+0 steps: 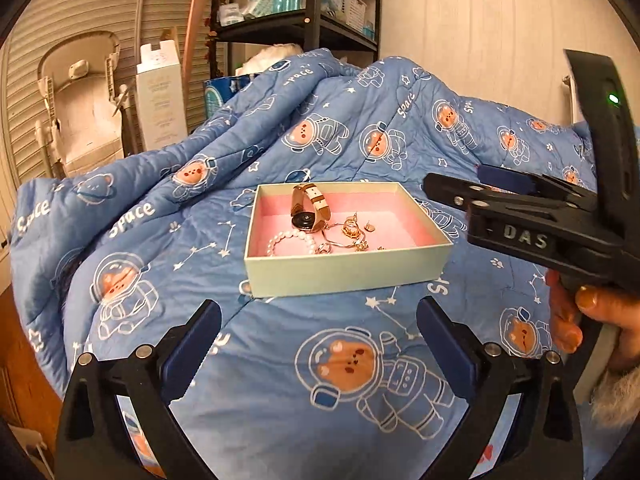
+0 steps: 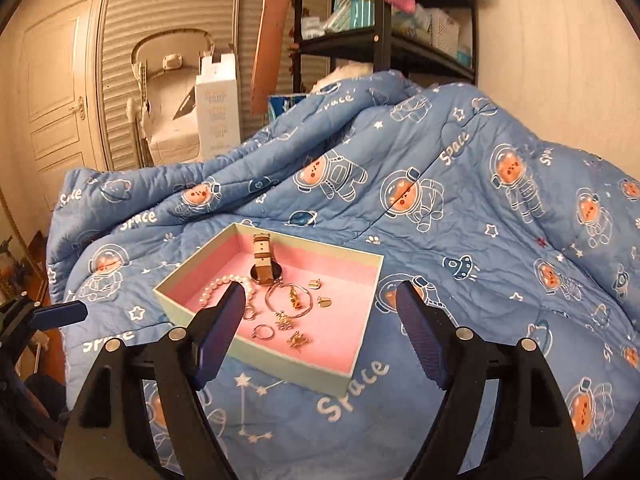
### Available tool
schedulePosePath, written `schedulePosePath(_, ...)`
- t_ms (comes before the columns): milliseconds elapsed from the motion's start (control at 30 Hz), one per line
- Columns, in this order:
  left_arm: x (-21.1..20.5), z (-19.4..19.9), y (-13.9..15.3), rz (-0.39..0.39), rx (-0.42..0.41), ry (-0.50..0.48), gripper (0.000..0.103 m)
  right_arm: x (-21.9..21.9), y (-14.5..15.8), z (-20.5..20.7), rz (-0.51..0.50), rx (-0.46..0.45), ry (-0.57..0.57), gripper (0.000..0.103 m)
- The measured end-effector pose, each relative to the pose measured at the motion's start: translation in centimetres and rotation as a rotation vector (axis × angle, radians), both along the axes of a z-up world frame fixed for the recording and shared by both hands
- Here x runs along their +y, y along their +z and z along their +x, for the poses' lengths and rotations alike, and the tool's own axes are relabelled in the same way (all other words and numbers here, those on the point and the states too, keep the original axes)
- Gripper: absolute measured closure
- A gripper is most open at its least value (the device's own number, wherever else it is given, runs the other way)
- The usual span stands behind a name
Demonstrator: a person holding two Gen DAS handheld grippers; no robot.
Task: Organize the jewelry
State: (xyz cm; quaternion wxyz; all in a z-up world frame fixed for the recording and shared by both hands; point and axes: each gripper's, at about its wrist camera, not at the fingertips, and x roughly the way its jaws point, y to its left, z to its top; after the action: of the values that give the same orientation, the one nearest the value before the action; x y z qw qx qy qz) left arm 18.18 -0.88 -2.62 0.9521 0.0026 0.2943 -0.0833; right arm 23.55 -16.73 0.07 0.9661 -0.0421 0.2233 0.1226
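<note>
Box (image 2: 362,316), pink-lined, on quilt (image 2: 480,200): watch (image 2: 265,264) at 12 o'clock, pearls (image 2: 224,282) at 9, rings, charms, earrings loose toward 5. Left gripper (image 1: 318,344) and right gripper (image 2: 320,328): jaws wide, empty, clear of box. Judged: between picks; next calls for descent onto one piece.

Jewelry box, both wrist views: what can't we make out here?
- Pearl bracelet: right wrist view, partly behind the right gripper's finger.
- Gold charms: left wrist view, too small and tangled to count.
- Jewelry box near inside corners: left wrist view, hidden by its front wall.
</note>
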Motion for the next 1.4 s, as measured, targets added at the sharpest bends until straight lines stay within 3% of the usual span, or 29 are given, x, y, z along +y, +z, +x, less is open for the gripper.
schedulePosePath(100, 1.2, -2.8, 0.8, -0.014, -0.043, 0.054, 0.007, -0.2, 0.6, -5.3, 0.013, -0.062, -0.069, 0.011)
schedulePosePath(333, 3.1, -10.7, 3.7, -0.090, -0.166, 0.168, 0.007, -1.3, 1.8, -14.7, 0.012, -0.062, -0.135, 0.006)
schedulePosePath(567, 2.6, -16.1, 5.2, -0.053, -0.202, 0.190, 0.007, -2.8, 2.9, -20.9, 0.002, -0.088, -0.161, 0.006)
schedulePosePath(700, 2.6, -17.7, 4.8, -0.087, -0.195, 0.216, 0.007, -3.1, 2.7, -22.8, 0.005, -0.094, -0.162, 0.006)
schedulePosePath(833, 2.1, -18.8, 4.6, -0.070, -0.220, 0.240, 0.007, -2.5, 2.7, -24.2, -0.023, -0.130, -0.131, 0.006)
schedulePosePath(1033, 1.9, -19.6, 4.7, -0.054, -0.251, 0.245, 0.007, -2.7, 2.8, -24.4, -0.010, -0.133, -0.132, 0.006)
schedulePosePath(1400, 2.1, -19.4, 4.2, -0.056, -0.225, 0.260, 0.007, -3.2, 2.6, -23.8, 0.005, -0.109, -0.146, 0.006)
